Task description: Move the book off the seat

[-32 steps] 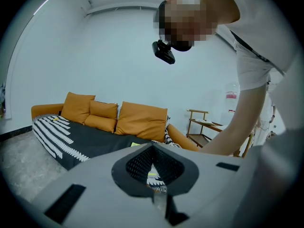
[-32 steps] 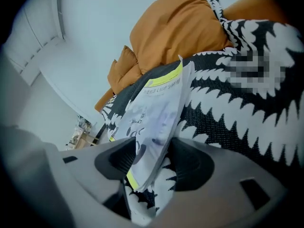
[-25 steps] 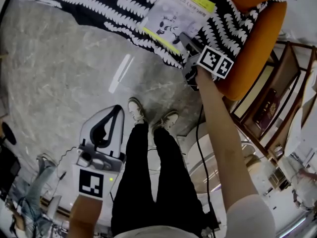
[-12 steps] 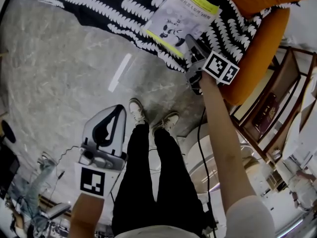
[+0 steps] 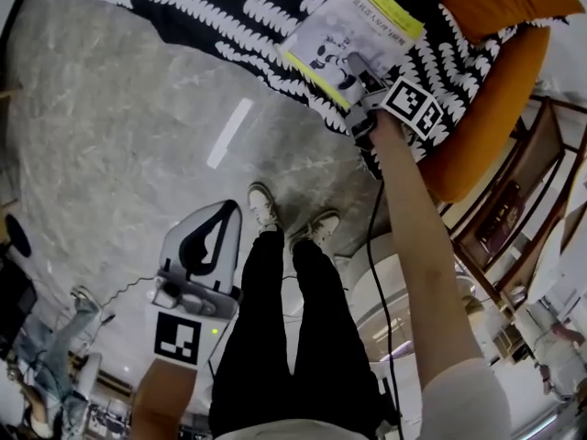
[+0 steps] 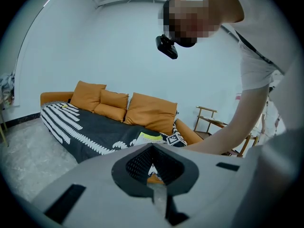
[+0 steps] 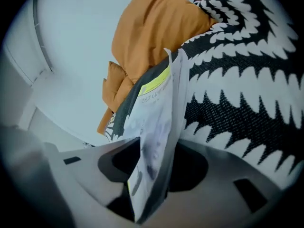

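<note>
Hanging low at seven o'clock in the head view, my left gripper (image 5: 221, 211) has its jaws closed tip to tip with nothing between them; the left gripper view (image 6: 153, 148) shows the same. From nine to eleven o'clock the grey marble floor (image 5: 110, 136) lies open and bare, the widest free room there is. My shoes (image 5: 266, 204) stand at the middle, just short of the sofa's front edge. A black and white throw (image 5: 229, 16) drapes over that edge and runs across twelve o'clock. The book (image 5: 353, 30) rests flat on the throw at one o'clock, its near corner overhanging toward me. My right gripper (image 5: 356, 64) reaches onto that corner; in the right gripper view (image 7: 154, 151) its jaws are opening, the book (image 7: 156, 108) stands edge-on between them, and both jaws touch its covers. A black cable (image 5: 371, 246) trails down beside my right forearm. The orange sofa arm (image 5: 486, 108) curves round at two o'clock, closing off that side. A wooden frame chair (image 5: 514, 200) stands just beyond at three o'clock, crowding the right.
</note>
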Tool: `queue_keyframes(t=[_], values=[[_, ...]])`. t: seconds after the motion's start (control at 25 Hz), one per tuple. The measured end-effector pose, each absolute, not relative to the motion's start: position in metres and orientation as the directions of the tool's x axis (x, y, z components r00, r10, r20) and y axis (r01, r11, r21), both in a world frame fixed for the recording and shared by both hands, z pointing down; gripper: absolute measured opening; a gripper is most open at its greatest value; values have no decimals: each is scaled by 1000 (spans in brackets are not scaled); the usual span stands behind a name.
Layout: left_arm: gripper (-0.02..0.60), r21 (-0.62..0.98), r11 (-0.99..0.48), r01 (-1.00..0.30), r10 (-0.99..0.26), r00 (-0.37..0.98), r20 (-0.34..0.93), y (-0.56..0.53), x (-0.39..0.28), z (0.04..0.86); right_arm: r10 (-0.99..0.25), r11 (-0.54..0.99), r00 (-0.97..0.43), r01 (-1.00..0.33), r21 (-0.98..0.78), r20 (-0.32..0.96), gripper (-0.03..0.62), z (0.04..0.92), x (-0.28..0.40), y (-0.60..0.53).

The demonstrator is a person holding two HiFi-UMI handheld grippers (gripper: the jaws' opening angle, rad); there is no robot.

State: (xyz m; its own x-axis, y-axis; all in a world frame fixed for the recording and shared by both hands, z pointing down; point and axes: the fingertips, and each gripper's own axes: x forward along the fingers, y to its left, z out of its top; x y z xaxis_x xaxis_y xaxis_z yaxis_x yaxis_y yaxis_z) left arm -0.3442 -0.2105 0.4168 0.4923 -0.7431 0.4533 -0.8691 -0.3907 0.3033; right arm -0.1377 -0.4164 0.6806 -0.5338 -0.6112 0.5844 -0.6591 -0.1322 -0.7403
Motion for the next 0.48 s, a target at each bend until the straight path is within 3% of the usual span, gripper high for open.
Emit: queue_keyframes(t=[0.2, 0.48], values=[[15, 294, -383, -876, -743, 481, 465, -209, -354, 417, -624, -104, -592, -583, -806, 509, 109, 665, -142, -418], [15, 302, -387, -871, -764, 486, 423, -218, -349, 394, -699, -100, -546, -564, -819, 461, 95, 620, -136, -413]])
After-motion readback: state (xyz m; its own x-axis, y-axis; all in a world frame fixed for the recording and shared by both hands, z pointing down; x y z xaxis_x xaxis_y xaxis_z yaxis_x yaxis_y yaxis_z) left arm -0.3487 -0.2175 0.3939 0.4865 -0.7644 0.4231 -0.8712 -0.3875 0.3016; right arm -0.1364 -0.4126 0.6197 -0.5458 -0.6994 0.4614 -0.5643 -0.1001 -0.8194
